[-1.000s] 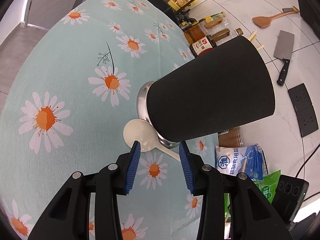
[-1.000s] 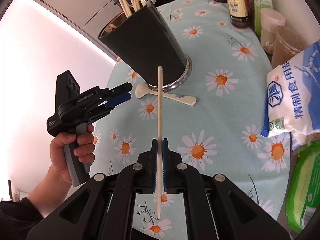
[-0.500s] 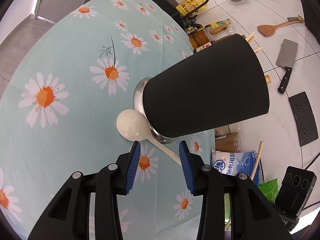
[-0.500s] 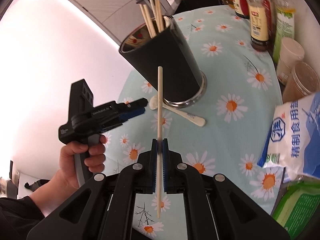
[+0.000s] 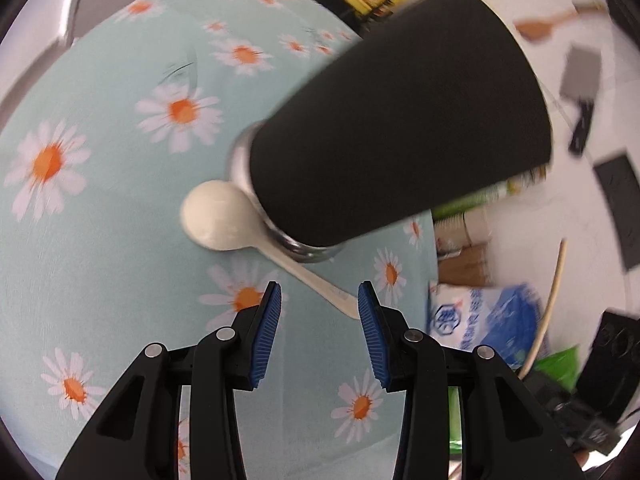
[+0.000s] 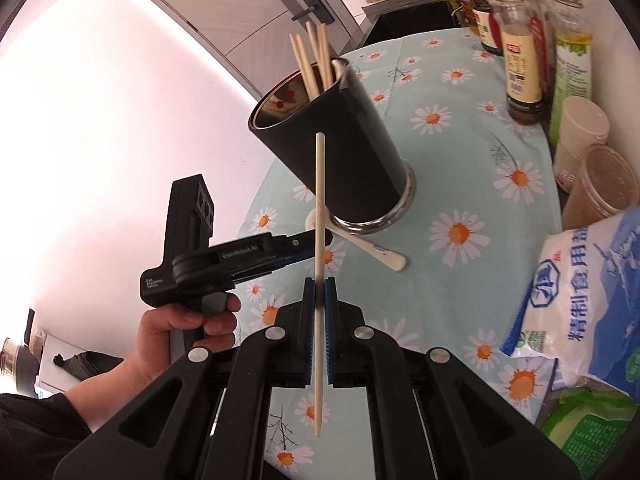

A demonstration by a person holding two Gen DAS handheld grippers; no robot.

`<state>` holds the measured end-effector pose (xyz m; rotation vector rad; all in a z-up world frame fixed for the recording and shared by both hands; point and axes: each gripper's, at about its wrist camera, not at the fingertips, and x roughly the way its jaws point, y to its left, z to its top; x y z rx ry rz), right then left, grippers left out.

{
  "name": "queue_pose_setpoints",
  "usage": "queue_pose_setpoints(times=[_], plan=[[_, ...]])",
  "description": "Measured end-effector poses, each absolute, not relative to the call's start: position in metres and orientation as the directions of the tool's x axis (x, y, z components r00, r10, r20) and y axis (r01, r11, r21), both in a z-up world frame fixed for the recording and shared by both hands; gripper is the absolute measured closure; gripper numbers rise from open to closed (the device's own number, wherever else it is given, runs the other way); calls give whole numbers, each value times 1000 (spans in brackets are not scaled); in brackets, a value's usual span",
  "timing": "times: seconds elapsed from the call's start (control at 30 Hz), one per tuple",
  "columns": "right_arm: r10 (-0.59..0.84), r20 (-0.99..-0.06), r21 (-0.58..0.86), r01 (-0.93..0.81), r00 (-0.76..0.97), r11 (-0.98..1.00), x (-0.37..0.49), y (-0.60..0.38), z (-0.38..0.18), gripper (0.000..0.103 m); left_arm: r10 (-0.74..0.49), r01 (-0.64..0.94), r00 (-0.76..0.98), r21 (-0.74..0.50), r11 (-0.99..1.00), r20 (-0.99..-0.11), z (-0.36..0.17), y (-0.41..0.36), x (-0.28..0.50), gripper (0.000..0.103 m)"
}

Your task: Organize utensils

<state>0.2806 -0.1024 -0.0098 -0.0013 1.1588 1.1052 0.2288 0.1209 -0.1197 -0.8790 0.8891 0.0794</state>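
A black utensil holder [image 6: 340, 152] stands on the daisy tablecloth [image 6: 460, 184] with several chopsticks [image 6: 316, 60] in it. It also shows in the left wrist view [image 5: 400, 120]. A white spoon [image 5: 224, 220] lies at the holder's base, its handle pointing toward my left gripper [image 5: 319, 300], which is open and empty just short of the handle's tip. My right gripper [image 6: 319, 292] is shut on a single chopstick [image 6: 319, 200], held upright above the table, in front of and below the holder's rim. The chopstick also shows in the left wrist view [image 5: 554, 292].
Sauce bottles [image 6: 520, 60] and lidded cups [image 6: 600, 184] stand along the table's right edge. A blue-and-white salt bag [image 6: 580, 288] and a green packet [image 6: 588, 428] lie at the near right. A cleaver [image 5: 580, 80] and a wooden spatula [image 5: 548, 26] lie beyond.
My right gripper has risen with the chopstick, and the holder's open top now shows. My left gripper has drawn back a little from the holder and the spoon handle.
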Motion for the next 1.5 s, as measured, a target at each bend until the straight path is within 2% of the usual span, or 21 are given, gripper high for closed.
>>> queue_pose_setpoints(times=[0.13, 0.47, 0.63, 0.77, 1.1, 1.5], plan=[[691, -722, 528, -667, -27, 525, 282, -113, -8, 97, -229, -389, 653, -579, 717, -722, -114, 102, 237, 65], [689, -725, 533, -651, -22, 540, 287, -124, -8, 97, -267, -392, 718, -691, 608, -643, -136, 84, 258, 65], [686, -727, 529, -648, -13, 548, 287, -127, -7, 97, -252, -408, 722, -690, 598, -645, -140, 88, 267, 65], [686, -727, 528, -652, -14, 545, 286, -127, -5, 97, -220, -441, 695, -648, 621, -685, -139, 87, 265, 65], [692, -721, 540, -660, -41, 523, 283, -116, -9, 97, -239, -498, 694, -692, 522, -679, -144, 104, 220, 65], [692, -717, 550, -677, -82, 489, 274, -100, -16, 97, -182, -541, 666, -637, 549, -723, -139, 124, 150, 65]])
